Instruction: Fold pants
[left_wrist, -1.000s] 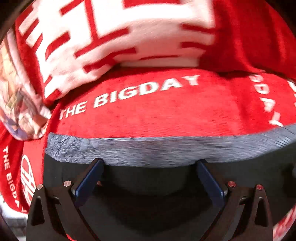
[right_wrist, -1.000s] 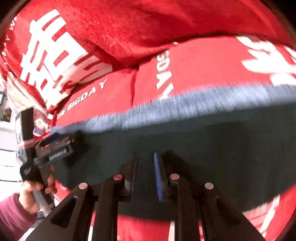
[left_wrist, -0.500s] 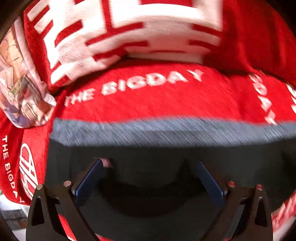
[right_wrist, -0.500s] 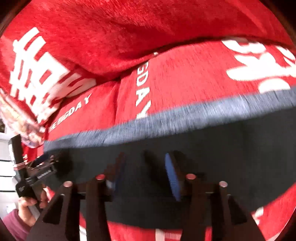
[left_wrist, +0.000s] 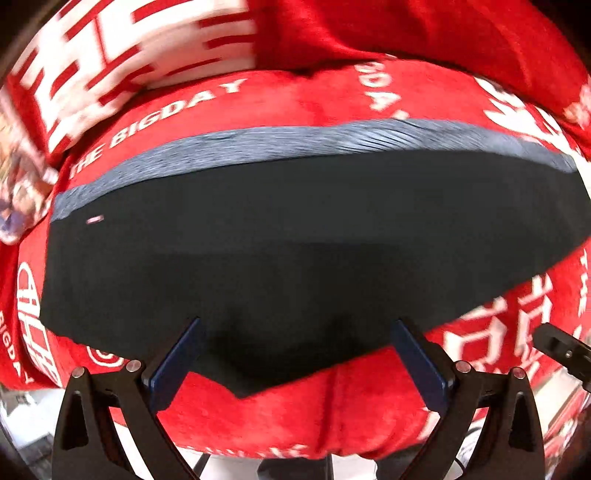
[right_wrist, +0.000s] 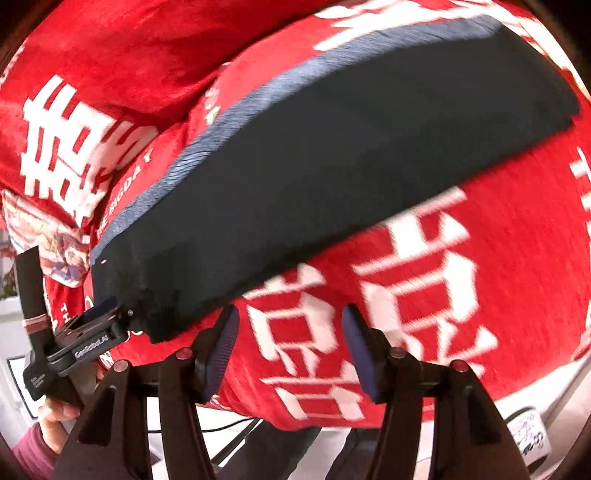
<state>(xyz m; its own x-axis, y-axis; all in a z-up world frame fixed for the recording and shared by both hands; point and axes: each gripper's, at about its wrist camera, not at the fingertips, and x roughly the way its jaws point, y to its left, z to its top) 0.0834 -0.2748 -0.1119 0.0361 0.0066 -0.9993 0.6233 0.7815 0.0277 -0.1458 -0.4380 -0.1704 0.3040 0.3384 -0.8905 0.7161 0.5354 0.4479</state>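
The dark pants lie folded flat on a red blanket, with a grey waistband along the far edge. They also show in the right wrist view. My left gripper is open and empty, its fingers above the near edge of the pants. My right gripper is open and empty, over the red blanket just in front of the pants. The left gripper also shows in the right wrist view at the pants' left corner, held by a hand.
The red blanket with white lettering covers the surface. A red and white patterned pillow lies at the far left, and a printed cloth beside it. The blanket's front edge drops to a pale floor.
Both grippers have pulled back from the pants toward the front edge. The right gripper has opened and let go of the fabric. The pants now lie flat.
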